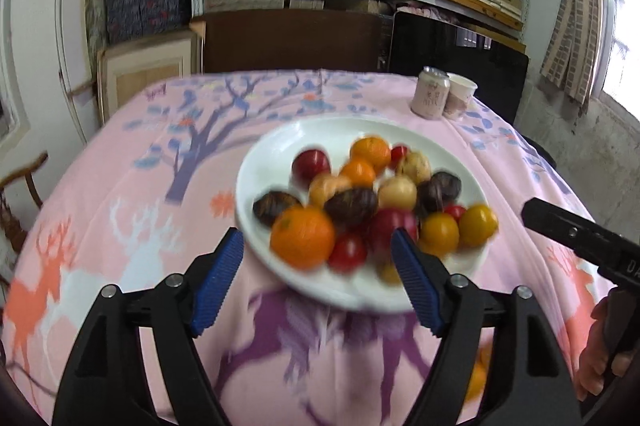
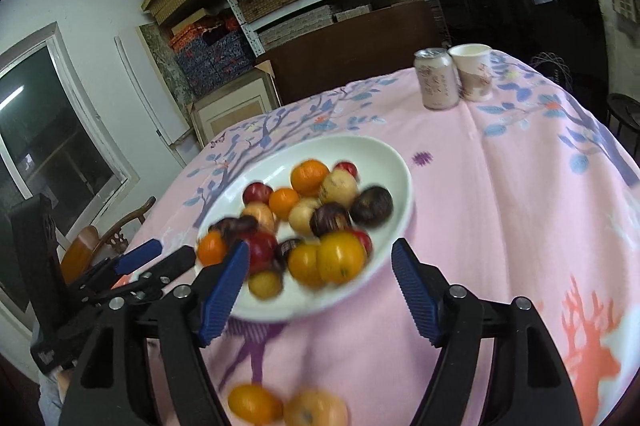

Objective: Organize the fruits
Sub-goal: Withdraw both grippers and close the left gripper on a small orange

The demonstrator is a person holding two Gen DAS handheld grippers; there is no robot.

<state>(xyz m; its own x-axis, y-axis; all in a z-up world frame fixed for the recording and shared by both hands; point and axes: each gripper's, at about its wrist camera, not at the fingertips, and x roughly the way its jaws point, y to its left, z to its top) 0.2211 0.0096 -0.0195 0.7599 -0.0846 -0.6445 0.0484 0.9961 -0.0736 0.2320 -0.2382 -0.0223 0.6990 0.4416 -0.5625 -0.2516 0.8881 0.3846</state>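
A white plate (image 1: 260, 161) on the pink tablecloth holds several fruits: oranges (image 1: 303, 237), red tomatoes (image 1: 348, 252), yellow tomatoes (image 1: 478, 225), dark chestnut-like pieces (image 1: 351, 205) and pale round ones (image 1: 397, 192). My left gripper (image 1: 318, 276) is open and empty, just short of the plate's near rim. The right wrist view shows the plate (image 2: 376, 161) too, with my right gripper (image 2: 318, 276) open and empty at its near rim. Two orange fruits (image 2: 256, 404) lie loose on the cloth below it. The left gripper (image 2: 160, 258) shows at the left there.
A pink can (image 1: 430, 93) and a paper cup (image 1: 460, 95) stand at the table's far right; they also show in the right wrist view, the can (image 2: 438, 79) and the cup (image 2: 474, 71). A wooden chair (image 2: 116, 230) is at the left. Shelves of boxes fill the back wall.
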